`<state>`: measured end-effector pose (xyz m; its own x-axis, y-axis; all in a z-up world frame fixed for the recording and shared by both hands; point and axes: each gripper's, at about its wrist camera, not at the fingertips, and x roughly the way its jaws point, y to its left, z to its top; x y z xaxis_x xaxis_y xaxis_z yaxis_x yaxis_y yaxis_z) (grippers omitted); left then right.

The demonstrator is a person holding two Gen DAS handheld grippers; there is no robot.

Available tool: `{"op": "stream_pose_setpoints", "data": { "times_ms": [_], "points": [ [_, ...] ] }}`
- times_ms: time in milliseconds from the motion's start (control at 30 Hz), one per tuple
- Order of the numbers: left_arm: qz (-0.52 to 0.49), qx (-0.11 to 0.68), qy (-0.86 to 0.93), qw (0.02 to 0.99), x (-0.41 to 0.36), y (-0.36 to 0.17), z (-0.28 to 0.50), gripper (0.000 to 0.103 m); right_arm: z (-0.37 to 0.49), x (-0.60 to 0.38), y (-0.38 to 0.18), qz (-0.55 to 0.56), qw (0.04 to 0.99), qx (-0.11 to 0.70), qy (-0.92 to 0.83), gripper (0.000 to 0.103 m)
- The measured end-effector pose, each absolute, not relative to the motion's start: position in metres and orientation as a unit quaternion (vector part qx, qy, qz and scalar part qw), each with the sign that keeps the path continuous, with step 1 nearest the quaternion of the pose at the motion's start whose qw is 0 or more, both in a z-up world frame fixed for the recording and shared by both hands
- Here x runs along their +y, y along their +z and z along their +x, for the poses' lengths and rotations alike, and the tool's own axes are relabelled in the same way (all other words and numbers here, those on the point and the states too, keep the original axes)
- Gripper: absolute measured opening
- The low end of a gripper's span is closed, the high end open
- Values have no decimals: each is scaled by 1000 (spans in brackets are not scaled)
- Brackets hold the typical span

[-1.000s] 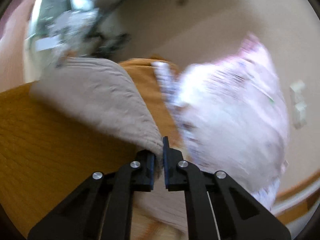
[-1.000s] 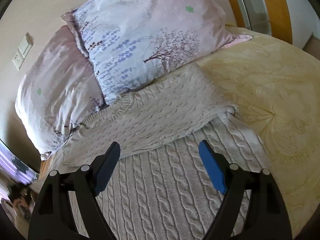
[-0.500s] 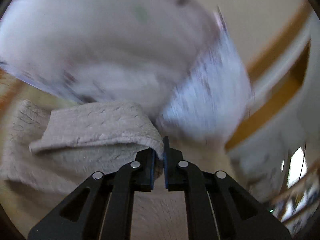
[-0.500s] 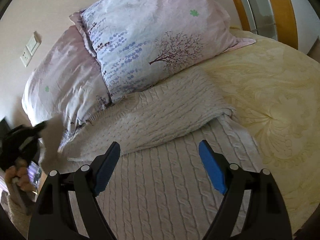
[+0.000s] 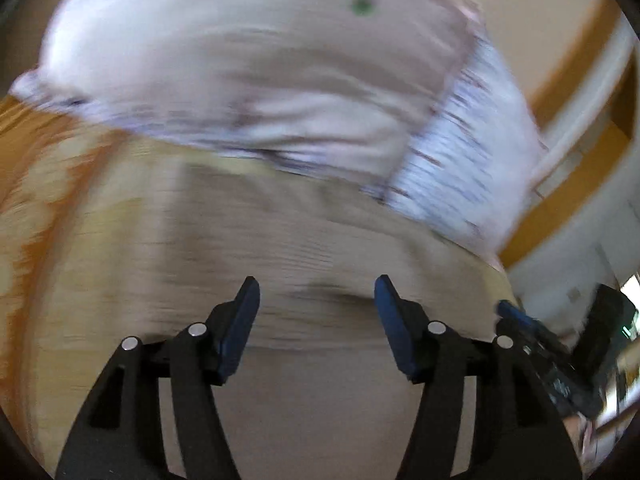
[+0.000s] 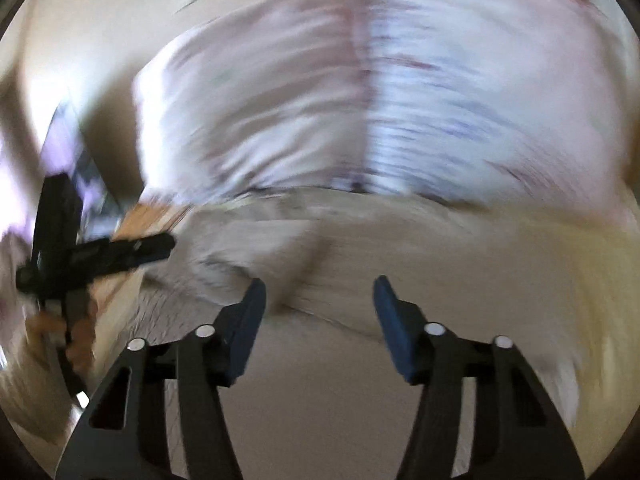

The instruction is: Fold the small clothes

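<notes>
Sweater: the beige knit sweater (image 5: 320, 248) lies on the bed, just below the 2 pillows (image 5: 280, 80). Both pictures are blurry.
Feel: it looks soft, thick and floppy. It will sag, not slip.
Where to grab: I would pinch a folded edge or a corner (image 6: 248, 268), not the flat middle.
Left gripper (image 5: 316, 312): its jaws are opening, about half wide, with nothing in them.
Right gripper (image 6: 318, 312): its jaws are closing, about half wide, with nothing pinched yet.
Edges: the orange bed edge (image 5: 36, 140) is on the left.
Room: the pillows crowd the top. More bed (image 6: 560, 280) is free on the right.
</notes>
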<state>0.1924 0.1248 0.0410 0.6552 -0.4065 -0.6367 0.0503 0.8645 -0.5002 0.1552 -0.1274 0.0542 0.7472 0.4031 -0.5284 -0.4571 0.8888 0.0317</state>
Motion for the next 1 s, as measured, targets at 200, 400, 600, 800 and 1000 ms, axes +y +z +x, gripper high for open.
{"op": "stream_pose_setpoints", "data": {
  "times_ms": [200, 400, 600, 800, 1000],
  "points": [
    [-225, 425, -89, 872, 149, 19, 200, 55, 175, -40, 37, -168, 909, 268, 272, 52],
    [-215, 427, -91, 874, 150, 11, 198, 56, 197, -18, 4, -244, 904, 288, 200, 43],
    [-219, 423, -98, 874, 150, 11, 197, 63, 204, -80, 25, -82, 940, 283, 171, 8],
    [-216, 417, -106, 877, 145, 11, 196, 72, 185, -206, 15, 164, 928, 320, 94, 11],
    [-213, 415, -113, 877, 142, 12, 196, 78, 167, -281, 3, 286, 896, 329, 84, 45]
  ]
}}
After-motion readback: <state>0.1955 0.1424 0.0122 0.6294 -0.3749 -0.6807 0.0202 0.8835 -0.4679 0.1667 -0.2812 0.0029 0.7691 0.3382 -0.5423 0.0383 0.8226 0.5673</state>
